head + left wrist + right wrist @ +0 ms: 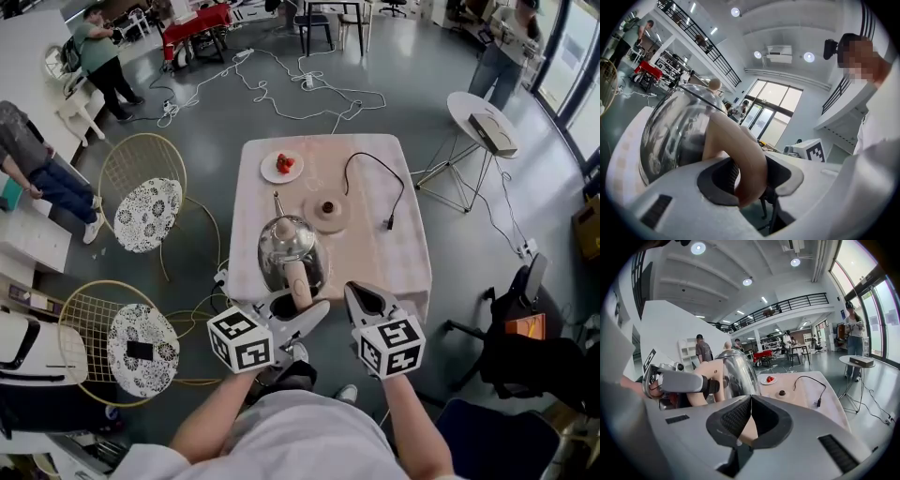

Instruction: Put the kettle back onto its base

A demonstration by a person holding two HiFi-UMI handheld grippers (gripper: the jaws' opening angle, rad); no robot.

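The steel kettle (286,246) with a beige handle (298,281) is over the near edge of the pink-clothed table (403,253). My left gripper (298,305) is shut on that handle (740,154), with the shiny kettle body (675,131) just beyond the jaws. The round beige base (326,212) sits farther back, mid-table, with its black cord (375,178) trailing right. My right gripper (361,295) hovers beside the kettle on the right, jaws together and holding nothing (751,401). From the right gripper view the kettle (736,371) and base (782,393) lie ahead.
A white plate of strawberries (282,166) stands at the table's far left. Two wire chairs (145,202) are on the left. A small round side table (483,117) is at the right. Cables cross the floor (281,89) behind the table, and people stand farther off.
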